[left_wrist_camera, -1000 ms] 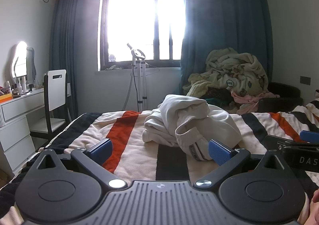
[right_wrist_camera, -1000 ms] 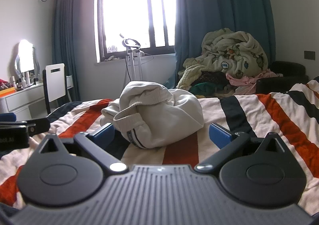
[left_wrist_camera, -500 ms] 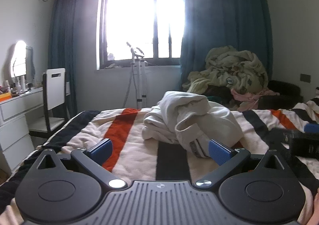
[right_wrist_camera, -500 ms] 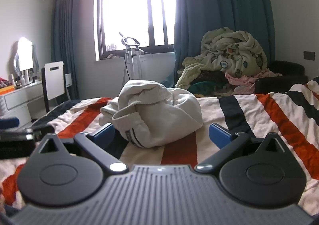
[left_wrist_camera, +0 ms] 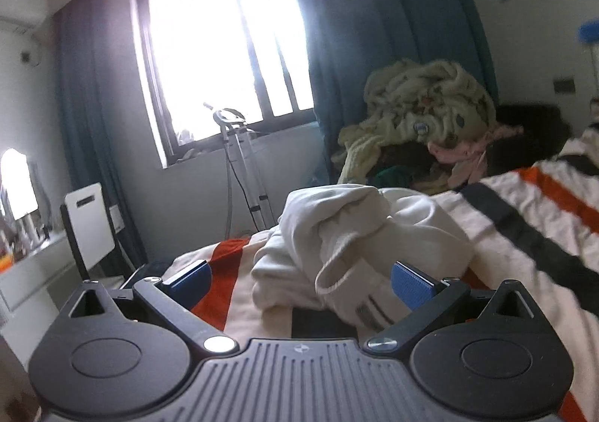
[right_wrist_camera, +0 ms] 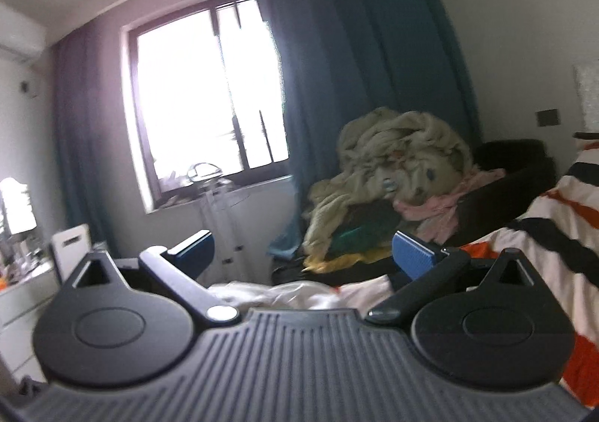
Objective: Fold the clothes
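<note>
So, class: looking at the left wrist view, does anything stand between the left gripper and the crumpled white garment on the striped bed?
Nothing visible does. The left gripper is open, and the white garment lies bunched on the striped bedspread directly ahead, between its blue fingertips. Only bare bedspread lies in front of it.

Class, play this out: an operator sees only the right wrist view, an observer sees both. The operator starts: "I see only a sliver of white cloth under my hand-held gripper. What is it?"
Observer: A bunched white garment lying on the striped blanket.
Operator: Is the left hand-held gripper holding it?
Observer: No. The left hand-held gripper is open, its fingers either side of the bundle.
Operator: Any edge to grab?
Observer: A ribbed cuff with dark stripes faces the left camera.
</note>
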